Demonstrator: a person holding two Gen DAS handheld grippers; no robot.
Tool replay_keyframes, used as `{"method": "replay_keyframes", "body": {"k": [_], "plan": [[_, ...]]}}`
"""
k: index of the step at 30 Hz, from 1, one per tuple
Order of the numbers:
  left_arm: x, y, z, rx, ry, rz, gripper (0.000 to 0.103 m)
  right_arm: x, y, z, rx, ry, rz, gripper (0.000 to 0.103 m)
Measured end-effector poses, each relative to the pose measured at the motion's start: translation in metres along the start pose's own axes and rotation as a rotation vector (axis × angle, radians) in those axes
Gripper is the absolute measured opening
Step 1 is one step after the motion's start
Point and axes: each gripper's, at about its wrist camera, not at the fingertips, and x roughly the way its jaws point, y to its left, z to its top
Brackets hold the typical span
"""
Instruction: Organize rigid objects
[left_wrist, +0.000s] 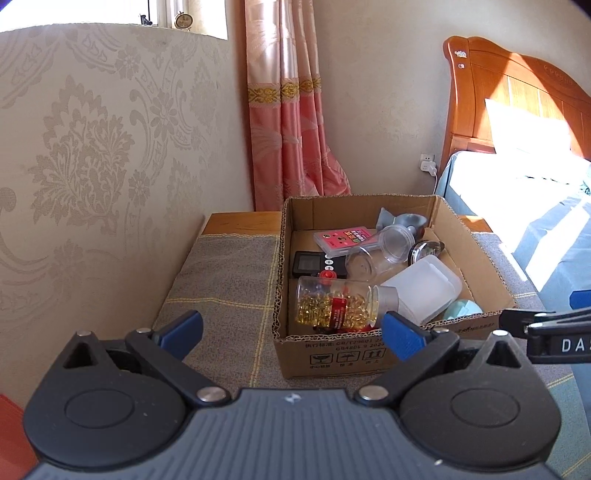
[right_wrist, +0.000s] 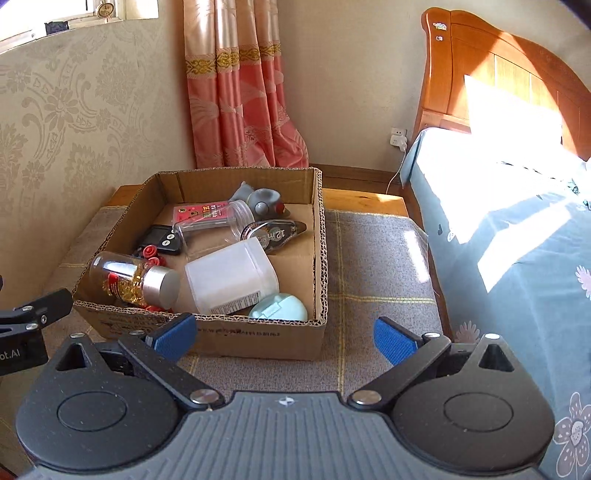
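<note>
Nearest the cameras, the left gripper (left_wrist: 291, 330) and the right gripper (right_wrist: 284, 338) both stand spread wide with nothing between their blue pads, hovering short of the cardboard box (right_wrist: 320, 266) on the checked cloth (right_wrist: 373, 266).

Every rigid object in view lies inside that box: the capsule bottle (left_wrist: 334, 304) on its side at the near wall, the frosted white container (right_wrist: 231, 280) and the mint round case (right_wrist: 279, 306) beside it, then the clear jar (right_wrist: 214, 225), the black device (left_wrist: 314, 264), the correction tape (right_wrist: 273, 232), the pink card (left_wrist: 341, 238) and a grey toy (right_wrist: 258, 199) at the far wall.

This jumble fits either a box filled by sorting or one awaiting emptying. Any grasp should come from above, jaws across a bottle's narrow width, since round items may roll.
</note>
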Motion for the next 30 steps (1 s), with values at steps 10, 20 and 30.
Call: {"method": "replay_keyframes", "body": {"k": [10, 20, 30], "plan": [[-0.01, -0.009, -0.002, 0.018, 0.023, 0.003, 0.102, -0.024, 0.002, -0.016, 0.043, -0.03, -0.015, 0.103], [-0.012, -0.012, 0.0, 0.02, 0.027, 0.006, 0.102, -0.028, 0.003, -0.016, 0.042, -0.04, -0.019, 0.103], [-0.012, -0.013, 0.001, 0.015, 0.024, 0.005, 0.102, -0.03, 0.001, -0.016, 0.044, -0.046, -0.023, 0.103]]}}
